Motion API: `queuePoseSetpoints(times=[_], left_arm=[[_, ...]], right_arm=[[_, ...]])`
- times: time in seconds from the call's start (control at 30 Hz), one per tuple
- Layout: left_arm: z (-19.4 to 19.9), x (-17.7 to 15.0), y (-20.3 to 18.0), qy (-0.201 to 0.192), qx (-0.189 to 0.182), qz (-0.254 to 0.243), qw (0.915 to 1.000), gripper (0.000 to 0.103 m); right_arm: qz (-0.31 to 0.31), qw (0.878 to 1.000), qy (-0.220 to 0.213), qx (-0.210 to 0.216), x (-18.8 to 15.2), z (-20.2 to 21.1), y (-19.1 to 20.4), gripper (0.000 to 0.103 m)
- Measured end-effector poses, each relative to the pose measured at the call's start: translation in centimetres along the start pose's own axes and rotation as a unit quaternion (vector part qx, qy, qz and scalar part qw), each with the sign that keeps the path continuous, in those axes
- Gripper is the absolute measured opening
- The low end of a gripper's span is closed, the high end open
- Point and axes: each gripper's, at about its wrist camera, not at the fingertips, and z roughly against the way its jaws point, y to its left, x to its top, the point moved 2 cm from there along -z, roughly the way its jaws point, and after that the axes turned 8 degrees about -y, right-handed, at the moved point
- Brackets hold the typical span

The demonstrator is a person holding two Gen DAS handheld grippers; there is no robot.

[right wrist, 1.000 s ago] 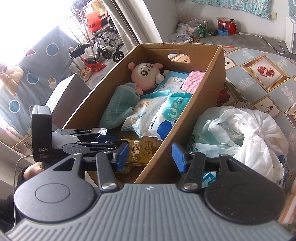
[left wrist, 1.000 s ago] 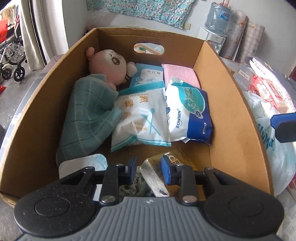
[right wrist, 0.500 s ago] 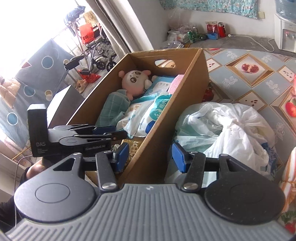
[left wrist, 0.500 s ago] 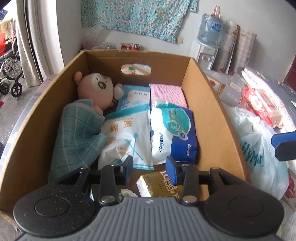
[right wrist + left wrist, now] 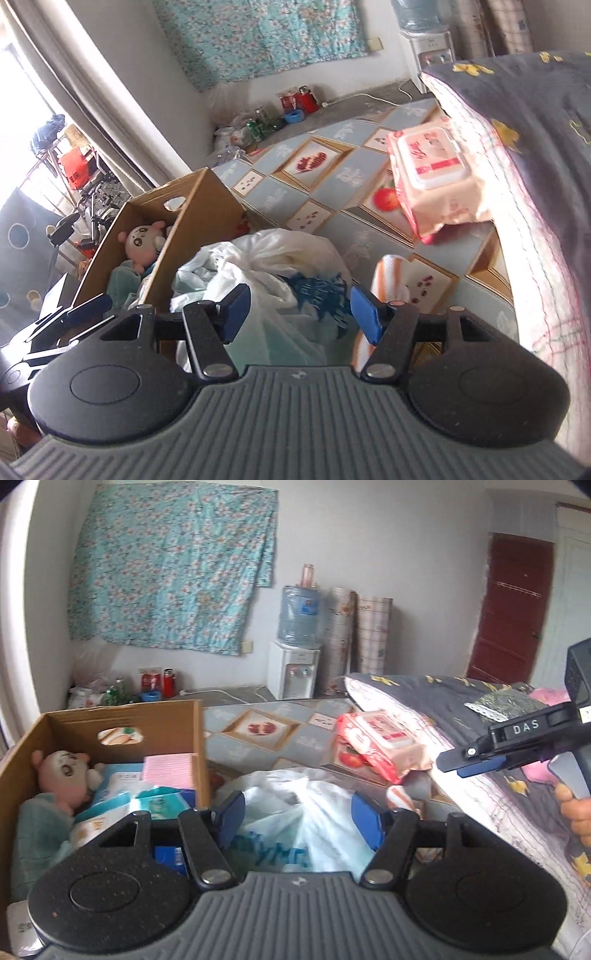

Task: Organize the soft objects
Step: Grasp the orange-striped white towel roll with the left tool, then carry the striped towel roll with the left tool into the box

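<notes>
My left hand-held gripper (image 5: 297, 821) has its jaws opening w/ nothing between them; it hangs over the white plastic bag (image 5: 295, 812), which lies just beside the cardboard box (image 5: 197, 738) at approx 9 o'clock. Inside the box: pink plush doll (image 5: 62, 775) near the far wall, teal cloth (image 5: 33, 834) in front of it, pink towel (image 5: 168, 772) and blue-white packs (image 5: 162, 801) along the right wall. My right hand-held gripper (image 5: 299, 314) is also opening, empty, pads either side of the same bag (image 5: 266, 266) but not pressing it. Pink wet-wipes pack (image 5: 436, 177) lies at 1 o'clock on the patterned bed sheet (image 5: 343, 177), its right edge touching the dark quilt (image 5: 535, 110). A small orange-white pack (image 5: 391, 277) sits just right of the bag.
</notes>
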Motion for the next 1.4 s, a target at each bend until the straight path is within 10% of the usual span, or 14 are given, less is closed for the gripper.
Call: queuePoseSetpoints(times=[0.23,0.87,1.13,1.4], left_arm=[[-6.8,-1.8,-6.1,0.049,-0.046,-0.016,0.9976,0.049],[-18.1,-6.9,-13.8,0.201,-0.08,-0.084,0.9726,0.051],[-18.5,-6.7,-13.4,0.213,-0.08,-0.057,0.9721,0.037],[-13.2,-3.0,-12.7,0.142,-0.102,-0.047,0.9834,0.035]], right_arm=[[-0.055,0.998,0.031,0.008,-0.4,-1.0,-5.6,0.058],[-0.09,0.982,0.164,0.037,-1.2,-12.7,-11.7,0.055],[-0.1,0.982,0.152,0.042,-1.4,-12.4,-11.2,0.039],[-0.089,0.99,0.092,0.055,0.8,-5.6,-7.7,0.038]])
